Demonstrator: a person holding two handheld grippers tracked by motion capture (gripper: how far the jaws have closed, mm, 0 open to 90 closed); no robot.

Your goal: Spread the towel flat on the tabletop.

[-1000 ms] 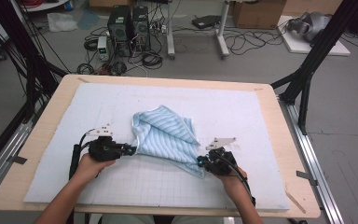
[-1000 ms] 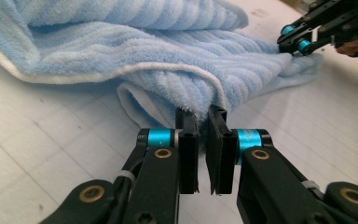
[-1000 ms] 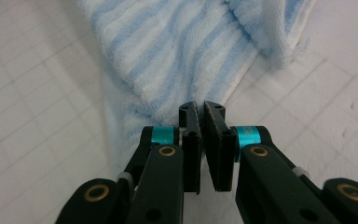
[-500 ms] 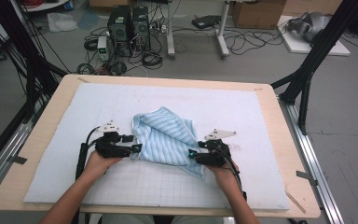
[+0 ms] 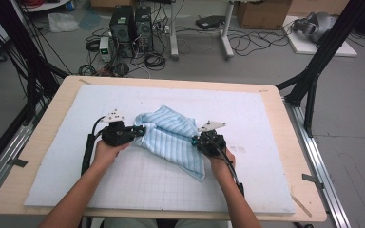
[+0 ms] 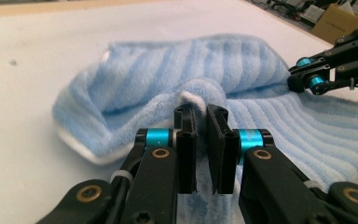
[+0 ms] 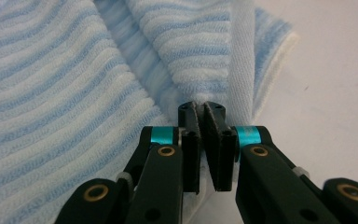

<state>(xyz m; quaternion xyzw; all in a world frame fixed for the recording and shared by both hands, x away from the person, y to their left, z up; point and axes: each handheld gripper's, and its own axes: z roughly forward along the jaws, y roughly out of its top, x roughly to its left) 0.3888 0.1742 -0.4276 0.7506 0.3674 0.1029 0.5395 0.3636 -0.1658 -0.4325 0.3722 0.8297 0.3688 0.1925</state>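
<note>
A blue-and-white striped towel lies crumpled in the middle of the white mat. My left gripper is at its left edge. In the left gripper view the jaws have just been closing and now pinch a raised fold of the towel at the left gripper's tips. My right gripper is at the towel's right side. Its jaws have also just closed, and the right gripper clamps a white-hemmed fold of the towel. The right gripper also shows far off in the left gripper view.
The mat covers most of a wooden table. The towel's near corner lies loose on the mat beside the right hand. Behind the table, computer towers, cables and black frame legs stand on the floor.
Both hands have moved away from the person and inward along the towel's edges. The towel's near right corner, earlier at the right gripper, now lies free below it.
</note>
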